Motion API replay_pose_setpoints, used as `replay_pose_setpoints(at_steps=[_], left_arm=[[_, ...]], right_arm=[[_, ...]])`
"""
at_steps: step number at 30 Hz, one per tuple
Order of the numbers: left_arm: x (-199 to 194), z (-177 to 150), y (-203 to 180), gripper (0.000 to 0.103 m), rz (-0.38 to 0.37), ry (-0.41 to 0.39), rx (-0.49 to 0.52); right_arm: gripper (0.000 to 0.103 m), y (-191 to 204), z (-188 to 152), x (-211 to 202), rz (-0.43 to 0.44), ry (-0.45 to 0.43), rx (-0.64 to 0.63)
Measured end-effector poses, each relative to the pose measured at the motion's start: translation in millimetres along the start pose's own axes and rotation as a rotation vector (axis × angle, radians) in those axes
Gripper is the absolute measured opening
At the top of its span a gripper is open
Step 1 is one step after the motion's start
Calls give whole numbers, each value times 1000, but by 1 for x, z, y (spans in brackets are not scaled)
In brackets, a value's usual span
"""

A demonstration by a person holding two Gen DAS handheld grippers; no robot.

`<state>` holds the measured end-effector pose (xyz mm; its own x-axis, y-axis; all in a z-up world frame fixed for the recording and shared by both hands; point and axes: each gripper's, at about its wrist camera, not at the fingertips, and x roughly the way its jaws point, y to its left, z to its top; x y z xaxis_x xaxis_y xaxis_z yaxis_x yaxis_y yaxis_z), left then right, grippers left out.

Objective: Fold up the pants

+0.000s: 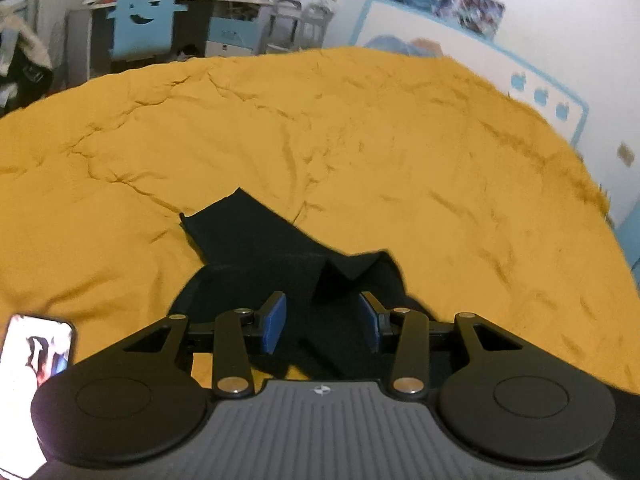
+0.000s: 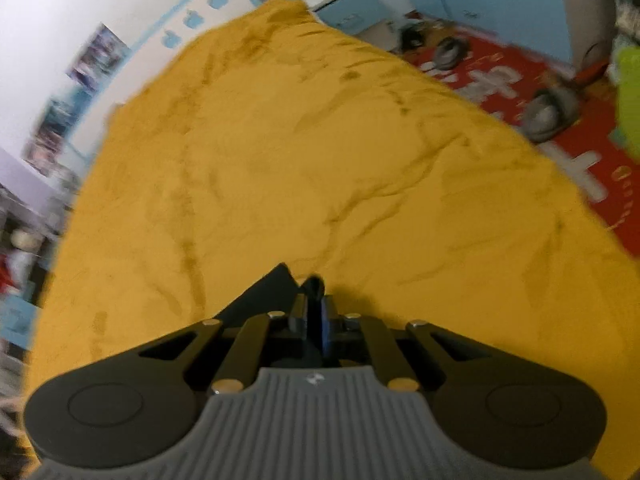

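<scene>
**Black pants lying on the mustard bedspread**

In the left wrist view, a lit phone (image 1: 34,384) is sitting at the lower left edge. The left gripper (image 1: 326,322) is hovering with its blue pads spread wide, gripping nothing, above the black pants (image 1: 256,240) crumpled at lower centre on the bedspread (image 1: 360,128). In the right wrist view, the right gripper (image 2: 316,312) is pinching a fold of the pants (image 2: 264,292) at lower centre, its fingers pressed together.

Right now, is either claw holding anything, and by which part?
The right claw pinches an edge fold of the black pants. The left claw is open, holding nothing.
</scene>
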<state>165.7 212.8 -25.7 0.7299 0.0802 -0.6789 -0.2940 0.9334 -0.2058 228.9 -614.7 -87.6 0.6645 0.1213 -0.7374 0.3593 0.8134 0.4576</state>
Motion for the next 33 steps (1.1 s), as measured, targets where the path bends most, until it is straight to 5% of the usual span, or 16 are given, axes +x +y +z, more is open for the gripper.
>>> replay_pose_setpoints(at_steps=[2, 3, 7, 10, 12, 14, 15, 24, 31, 33], left_arm=[[4, -1, 1, 52, 11, 18, 42], [6, -2, 2, 54, 16, 22, 57], [14, -10, 10, 69, 19, 35, 97], [26, -20, 6, 71, 8, 58, 162], [35, -29, -4, 70, 65, 40, 236], [44, -36, -14, 33, 138, 18, 303], [47, -37, -15, 1, 162, 13, 317], [53, 51, 0, 0, 188, -89, 364], [127, 107, 5, 2, 275, 7, 418], [147, 108, 10, 17, 288, 55, 411]], right_arm=[[0, -1, -4, 5, -179, -26, -76], [0, -6, -5, 7, -192, -22, -64], [0, -11, -13, -4, -131, -11, -37], [3, -6, -25, -19, -77, -29, -42], [7, 2, -35, -28, -39, -40, -38], [18, 15, -45, -32, -8, -57, -51], [22, 20, -51, -35, 3, -67, -60], [22, 63, -79, -39, -84, -101, -244], [22, 73, -84, -28, -116, -96, -276], [22, 75, -86, -28, -121, -97, -278]])
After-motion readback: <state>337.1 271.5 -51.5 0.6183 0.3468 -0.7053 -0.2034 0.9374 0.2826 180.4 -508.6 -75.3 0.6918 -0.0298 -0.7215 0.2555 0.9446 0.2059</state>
